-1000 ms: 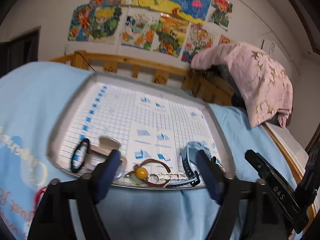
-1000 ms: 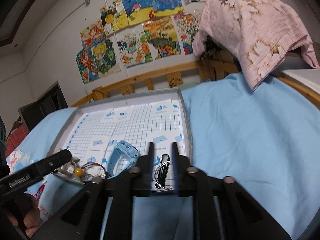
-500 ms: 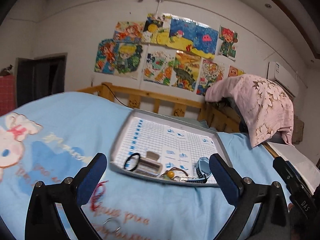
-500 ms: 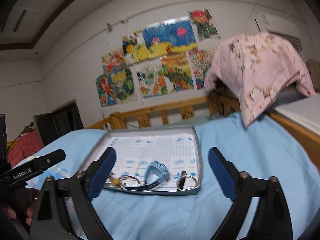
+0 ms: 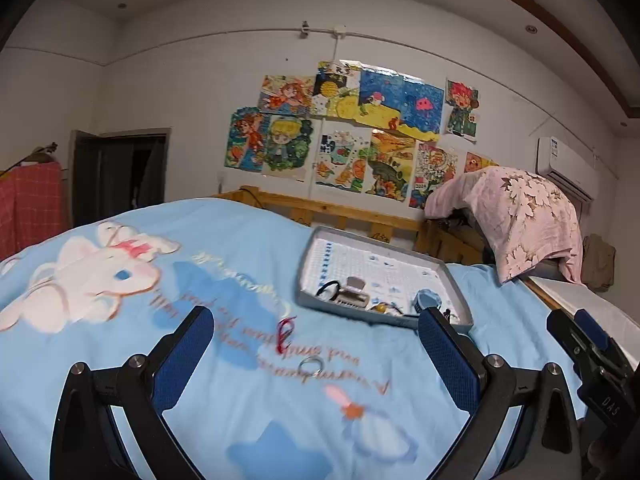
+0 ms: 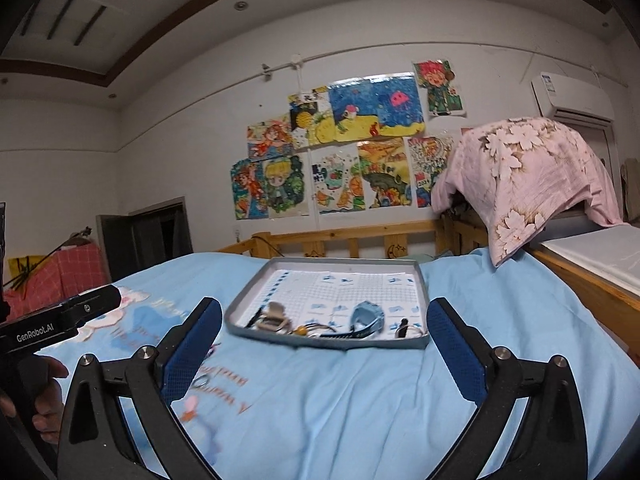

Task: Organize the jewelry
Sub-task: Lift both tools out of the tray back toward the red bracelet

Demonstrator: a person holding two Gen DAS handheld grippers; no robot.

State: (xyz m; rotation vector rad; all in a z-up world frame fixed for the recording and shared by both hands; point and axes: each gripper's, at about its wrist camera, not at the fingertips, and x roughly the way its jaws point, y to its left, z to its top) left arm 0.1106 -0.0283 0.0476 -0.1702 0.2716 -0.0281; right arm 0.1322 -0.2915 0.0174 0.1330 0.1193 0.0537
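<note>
A grey tray (image 5: 305,280) lined with grid paper lies on the blue bedcover. Along its near edge sit a black loop (image 5: 328,289), a beige clip (image 5: 352,297), a yellow-bead bracelet (image 5: 382,308), a blue watch (image 5: 428,300) and a small dark piece (image 6: 402,326) in the right corner. A red string (image 5: 285,332) and a silver ring (image 5: 312,364) lie loose on the cover, short of the tray. My left gripper (image 5: 314,320) is open and empty, back from the tray. My right gripper (image 6: 324,308) is opening wide with nothing between its fingers, the tray (image 6: 328,340) beyond them.
A wooden bed rail (image 6: 352,240) runs behind the tray. A pink floral cloth (image 6: 520,176) drapes over something at the right, beside a wooden ledge (image 6: 592,292). A hand (image 6: 44,396) holds the other tool at the left edge. Broad blue bedcover (image 6: 360,400) lies in front.
Both grippers have drawn back from the tray and risen, so it looks smaller. The right jaws, nearly closed around the small dark piece, have spread and left it in the tray. The left jaws widened.
</note>
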